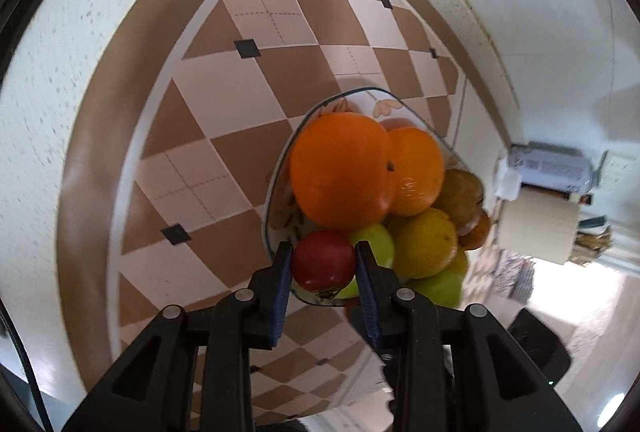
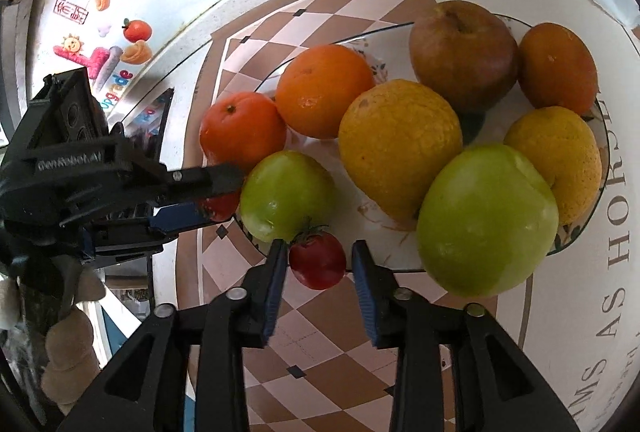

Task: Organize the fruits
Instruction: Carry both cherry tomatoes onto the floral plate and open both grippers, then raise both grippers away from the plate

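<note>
My left claw (image 1: 323,264) pinches one red tomato (image 1: 324,260); my right claw (image 2: 318,264), spread, straddles another tomato (image 2: 317,261) at twelve o'clock, on the plate's (image 2: 400,264) near rim.

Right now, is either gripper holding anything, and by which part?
The left gripper clamps a red tomato by its sides. The right gripper straddles another tomato without closing.

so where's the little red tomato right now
In the right wrist view, the tomato sits between the right gripper fingers, at the plate edge beside a green apple.
</note>
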Tool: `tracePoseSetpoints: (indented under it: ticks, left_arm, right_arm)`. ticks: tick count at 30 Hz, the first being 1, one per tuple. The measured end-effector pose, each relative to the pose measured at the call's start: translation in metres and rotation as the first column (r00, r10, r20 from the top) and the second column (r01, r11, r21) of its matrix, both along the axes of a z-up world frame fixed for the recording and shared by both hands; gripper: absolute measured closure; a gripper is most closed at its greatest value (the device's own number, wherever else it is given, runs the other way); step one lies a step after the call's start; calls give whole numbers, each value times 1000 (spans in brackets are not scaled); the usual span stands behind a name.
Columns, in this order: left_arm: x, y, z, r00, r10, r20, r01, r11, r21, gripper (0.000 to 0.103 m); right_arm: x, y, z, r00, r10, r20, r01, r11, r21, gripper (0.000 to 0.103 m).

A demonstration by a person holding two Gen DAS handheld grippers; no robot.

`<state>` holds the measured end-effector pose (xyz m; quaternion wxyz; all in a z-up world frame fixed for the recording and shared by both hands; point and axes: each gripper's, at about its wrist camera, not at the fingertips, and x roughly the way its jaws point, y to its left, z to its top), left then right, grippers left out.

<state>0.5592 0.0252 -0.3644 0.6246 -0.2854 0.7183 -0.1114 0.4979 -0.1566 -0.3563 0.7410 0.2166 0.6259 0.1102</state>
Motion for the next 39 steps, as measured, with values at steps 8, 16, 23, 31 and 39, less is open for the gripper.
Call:
tracePoseSetpoints:
  ticks: [8, 16, 23, 31, 39]
  left_arm:
    - [3, -7, 6, 993, -105, 48, 100, 990, 97, 73]
    - [5, -5, 15, 990, -110, 86, 103, 991, 84, 31]
    - [0, -3, 33, 977, -154, 149, 131, 979, 156, 21]
    - [-40, -21, 72, 876, -398, 272, 215, 829, 517, 19]
    - [-96, -27, 108, 819, -448, 357, 156, 774, 613, 19]
  right_arm:
    - [-4, 6, 7, 1000, 19, 17, -19, 999, -26, 45]
    - [-19, -6, 32, 998, -19, 54, 23, 998, -58, 35]
    - [-35, -21, 58, 993, -76, 91, 88, 986, -138, 24]
    - [-61, -29, 88, 986, -101, 135, 144, 919, -367, 7]
    - [-91, -38, 122, 975, -94, 201, 167, 905, -390, 7]
